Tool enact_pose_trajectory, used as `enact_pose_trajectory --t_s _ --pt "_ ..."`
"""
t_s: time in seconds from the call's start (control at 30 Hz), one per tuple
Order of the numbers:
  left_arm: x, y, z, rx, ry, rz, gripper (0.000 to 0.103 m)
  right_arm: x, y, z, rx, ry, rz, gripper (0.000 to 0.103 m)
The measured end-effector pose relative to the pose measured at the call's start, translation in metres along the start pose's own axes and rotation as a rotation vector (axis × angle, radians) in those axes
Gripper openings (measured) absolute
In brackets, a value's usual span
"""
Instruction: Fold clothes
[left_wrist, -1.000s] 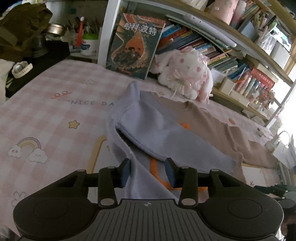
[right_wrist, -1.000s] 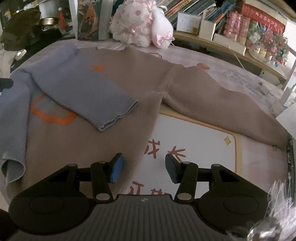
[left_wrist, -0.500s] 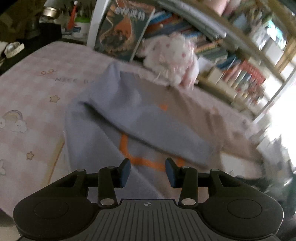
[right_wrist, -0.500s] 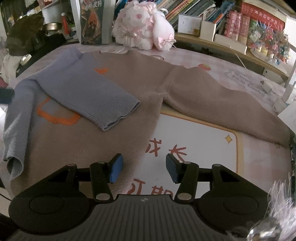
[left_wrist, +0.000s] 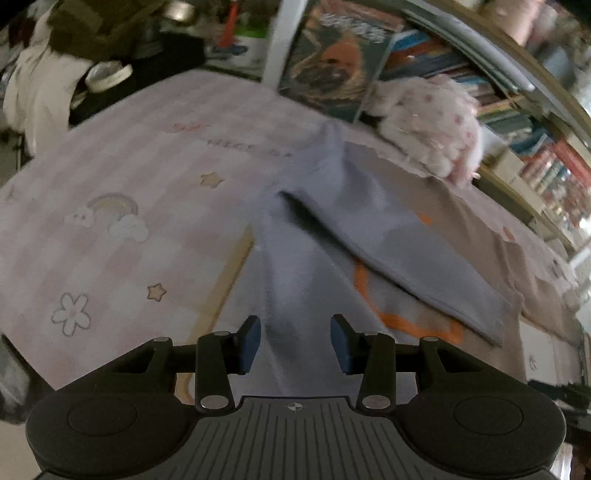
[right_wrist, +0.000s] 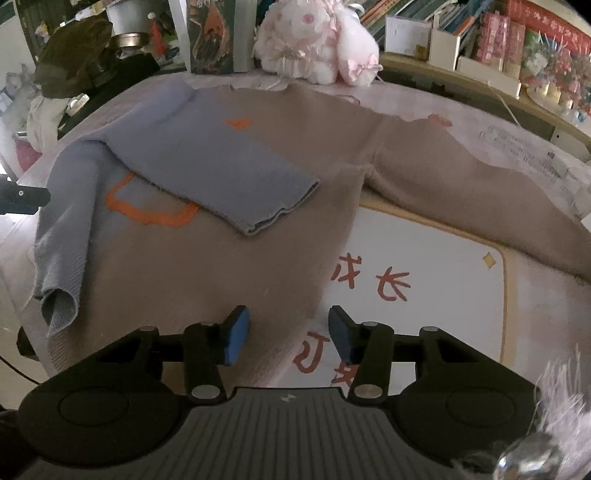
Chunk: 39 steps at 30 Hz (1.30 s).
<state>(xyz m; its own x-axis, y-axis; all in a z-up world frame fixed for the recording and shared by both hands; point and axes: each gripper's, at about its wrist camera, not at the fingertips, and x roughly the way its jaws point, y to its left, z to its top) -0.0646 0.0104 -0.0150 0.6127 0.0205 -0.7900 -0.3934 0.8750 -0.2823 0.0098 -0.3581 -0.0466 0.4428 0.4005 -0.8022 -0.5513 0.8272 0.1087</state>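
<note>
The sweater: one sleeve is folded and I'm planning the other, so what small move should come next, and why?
Probably lower the right gripper onto the sweater side edge beneath it. Its jaws are closing, with that edge between them, unpinched. The blue sleeve lies folded across the body; the brown sleeve is spread out flat. The left gripper hangs open over blue cloth.

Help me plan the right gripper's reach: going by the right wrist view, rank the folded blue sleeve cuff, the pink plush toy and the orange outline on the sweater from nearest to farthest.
From the right gripper:
1. Orange outline, ahead to the left, on the sweater's body.
2. Folded blue sleeve cuff, ahead, about as near; too close to call.
3. Pink plush toy, far end, by the shelf.
</note>
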Motion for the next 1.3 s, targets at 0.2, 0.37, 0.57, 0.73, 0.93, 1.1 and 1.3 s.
enact_pose_trajectory --t_s 0.2,0.37,0.57,0.73,0.93,1.1,1.3 --pt "0.0 -0.002 0.002 -0.017 0.008 -0.098 0.003 0.0 0.006 -0.001 -0.027 0.003 -0.002 0.031" --pt "-0.048 0.029 0.023 -0.009 -0.086 -0.021 0.003 0.0 0.011 0.001 -0.03 0.009 -0.013 0.018" --pt "-0.016 0.012 0.014 0.302 0.037 0.245 0.013 0.002 0.011 0.004 -0.007 0.01 -0.003 0.016" --pt "-0.013 -0.065 -0.003 0.568 -0.118 0.232 0.015 0.003 0.014 0.005 -0.018 0.014 -0.011 0.016" --pt "0.037 -0.183 -0.054 1.026 -0.082 -0.111 0.018 0.002 0.016 0.003 -0.022 0.014 -0.01 0.013" --pt "0.071 -0.23 -0.09 1.298 -0.067 -0.129 0.018 -0.001 0.017 0.0 -0.023 0.019 0.011 0.011" --pt "0.078 -0.237 -0.105 1.431 -0.12 -0.083 0.036 -0.004 0.017 -0.004 -0.01 0.011 0.025 0.011"
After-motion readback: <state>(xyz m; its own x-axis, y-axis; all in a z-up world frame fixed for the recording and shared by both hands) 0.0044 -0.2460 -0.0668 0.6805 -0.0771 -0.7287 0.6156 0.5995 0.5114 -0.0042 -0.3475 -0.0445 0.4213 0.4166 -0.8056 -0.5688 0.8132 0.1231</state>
